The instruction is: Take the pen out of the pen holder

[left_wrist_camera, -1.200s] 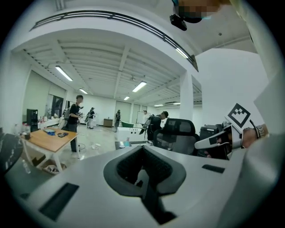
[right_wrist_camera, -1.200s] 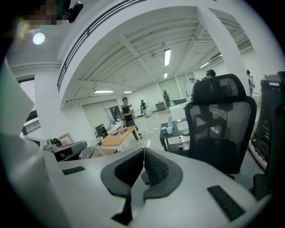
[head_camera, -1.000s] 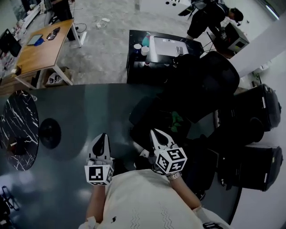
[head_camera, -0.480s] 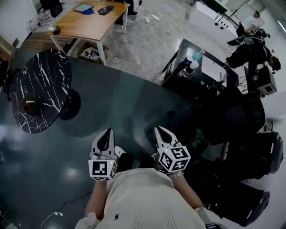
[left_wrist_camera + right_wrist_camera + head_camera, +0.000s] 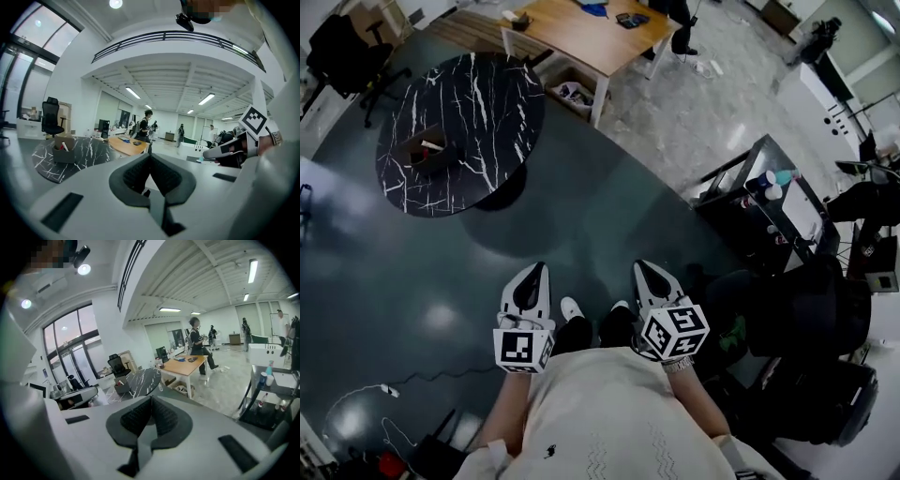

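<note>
The left claw is pressed together, its two dark pads meeting along one seam with nothing between them. The right claw is closed the same way and is equally empty. The two claws sit side by side, pointing forward over the dark floor, and the toes of the person's two shoes show between them.

One round black marble tabletop with white veins stands ahead and to the left, well apart from both claws. One pen holder stands on it towards its left side; it is a small dark open-topped box. The pen is inside the holder, a pale slim stick that leans and pokes above the rim. A touch of red shows next to it, but it is too small to tell whether that belongs to the same pen or to a second one, so the number of pens cannot be counted. The lower part of the pen is hidden by the holder's wall.

Further off stands one wooden desk, cut off by the top edge of the head view. One black office chair stands at the far left.
</note>
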The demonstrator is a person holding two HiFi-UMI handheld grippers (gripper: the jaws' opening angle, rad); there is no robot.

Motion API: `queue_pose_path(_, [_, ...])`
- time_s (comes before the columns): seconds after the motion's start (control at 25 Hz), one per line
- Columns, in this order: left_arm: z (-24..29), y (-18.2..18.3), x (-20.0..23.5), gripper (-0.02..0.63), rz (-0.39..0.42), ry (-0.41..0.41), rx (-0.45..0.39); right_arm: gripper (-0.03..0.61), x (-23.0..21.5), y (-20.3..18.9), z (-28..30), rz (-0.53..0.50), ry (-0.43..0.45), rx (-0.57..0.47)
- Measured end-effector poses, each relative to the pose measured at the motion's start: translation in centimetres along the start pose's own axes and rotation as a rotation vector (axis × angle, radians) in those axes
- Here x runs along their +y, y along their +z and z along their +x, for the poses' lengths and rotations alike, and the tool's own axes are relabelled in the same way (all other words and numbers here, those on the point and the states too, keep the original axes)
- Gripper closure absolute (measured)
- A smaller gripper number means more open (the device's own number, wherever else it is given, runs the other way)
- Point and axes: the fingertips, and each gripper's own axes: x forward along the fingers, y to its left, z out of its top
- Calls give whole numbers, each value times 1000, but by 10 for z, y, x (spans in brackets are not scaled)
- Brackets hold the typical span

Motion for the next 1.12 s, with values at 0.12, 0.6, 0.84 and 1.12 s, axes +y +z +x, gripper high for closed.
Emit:
queue_pose_path(0.12, [-8, -4, 27, 603, -7, 63, 3, 561, 23, 2, 22, -31, 56, 20])
queue_pose_path(0.6, [-18, -1, 86, 603, -55, 239, -16, 561, 66, 14, 99, -105, 218, 105])
queue_pose_path(0.84, [-22, 8, 135, 603, -94, 341, -25, 561, 105, 29, 148, -160, 313, 155])
queue_pose_path(1.12, [-3, 15, 179, 603, -123, 448, -19, 561, 127, 42, 210, -188, 408, 231])
